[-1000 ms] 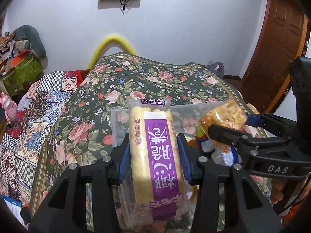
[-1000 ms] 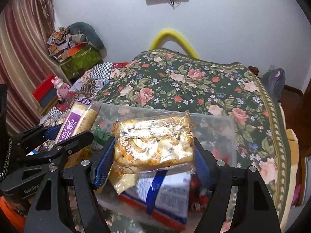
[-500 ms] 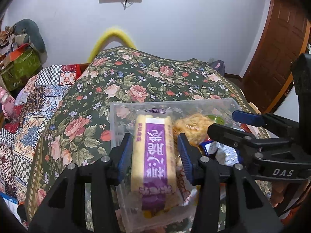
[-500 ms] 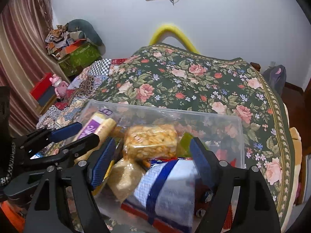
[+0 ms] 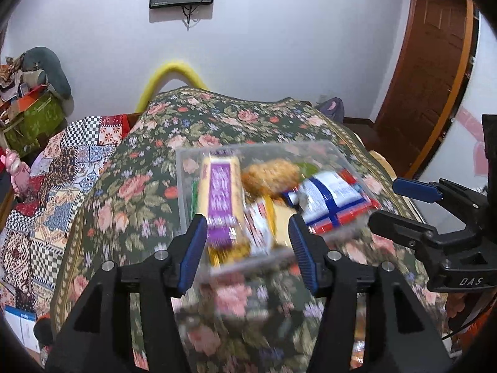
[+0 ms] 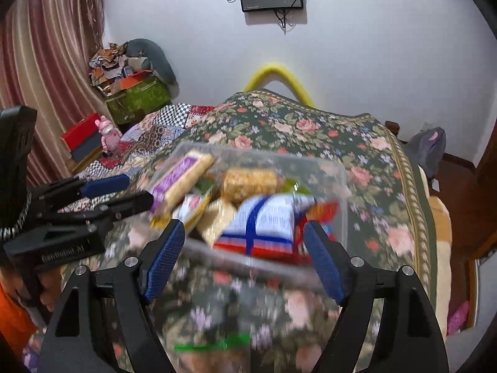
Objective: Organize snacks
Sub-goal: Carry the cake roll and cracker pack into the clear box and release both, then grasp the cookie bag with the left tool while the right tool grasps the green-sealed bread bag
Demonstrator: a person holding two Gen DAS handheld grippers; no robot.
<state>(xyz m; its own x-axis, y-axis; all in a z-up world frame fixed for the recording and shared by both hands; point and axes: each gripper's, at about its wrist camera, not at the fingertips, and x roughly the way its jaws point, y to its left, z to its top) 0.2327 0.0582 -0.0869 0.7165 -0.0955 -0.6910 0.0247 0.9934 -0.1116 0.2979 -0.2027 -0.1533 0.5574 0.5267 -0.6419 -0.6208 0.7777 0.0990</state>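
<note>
Both grippers are hanging empty with their jaws spread apart. Starting at the left, the left gripper (image 5: 248, 248) is hovering just short of the near edge of the clear bin (image 5: 186, 192), which is sitting on the floral bedspread (image 5: 133, 192). Inside the bin, going left to right, the purple-and-yellow packet (image 5: 219, 195) is lying along the left wall, the golden cracker bag (image 5: 270, 175) is resting in the middle toward the back, and the white-and-blue pack (image 5: 329, 199) is filling the right side. Further right, the right gripper (image 6: 245, 261) is hovering level with the left one, also pointing at the bin's near wall. No snack is showing loose on the bedspread, so the sorting is looking close to done; the near foreground is blurring, so anything lying there is escaping notice.
</note>
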